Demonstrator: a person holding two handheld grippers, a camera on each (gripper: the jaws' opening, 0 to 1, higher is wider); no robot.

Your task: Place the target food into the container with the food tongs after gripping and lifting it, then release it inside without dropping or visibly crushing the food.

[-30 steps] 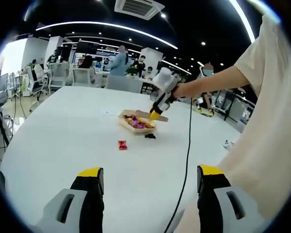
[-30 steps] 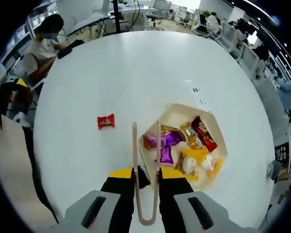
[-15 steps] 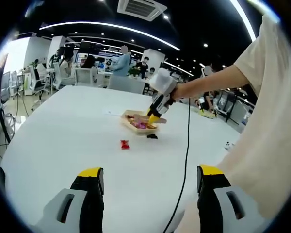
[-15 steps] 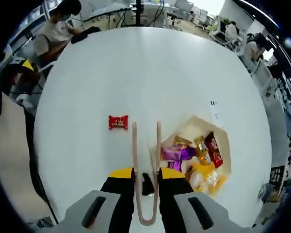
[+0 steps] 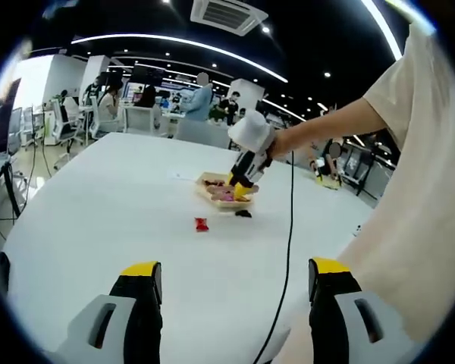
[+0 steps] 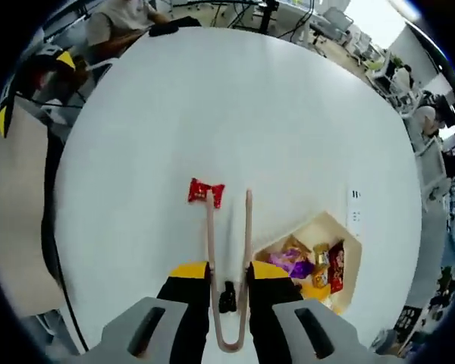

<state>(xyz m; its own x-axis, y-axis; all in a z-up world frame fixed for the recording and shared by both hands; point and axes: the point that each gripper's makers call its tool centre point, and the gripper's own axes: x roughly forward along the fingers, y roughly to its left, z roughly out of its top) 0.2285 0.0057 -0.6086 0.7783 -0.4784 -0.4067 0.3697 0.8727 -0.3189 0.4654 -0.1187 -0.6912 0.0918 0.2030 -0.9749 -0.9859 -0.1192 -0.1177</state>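
Two tools: right (image 6: 227,277) grips tongs (image 6: 228,258) over white table (image 6: 235,114); left (image 5: 235,292) released, office bkgd.

A red-wrapped candy (image 6: 205,192) lies flat on the white table (image 6: 235,114) just off the open pale food tongs' (image 6: 228,250) left tip, apart from the beige wooden tray (image 6: 316,262) of mixed wrapped snacks.

A white table (image 6: 235,98) carries a red candy (image 6: 205,192), a wooden tray (image 6: 345,241) and a small black item (image 6: 227,296).

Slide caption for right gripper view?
Tongs held over white table, tips beside red candy, snack tray at right.
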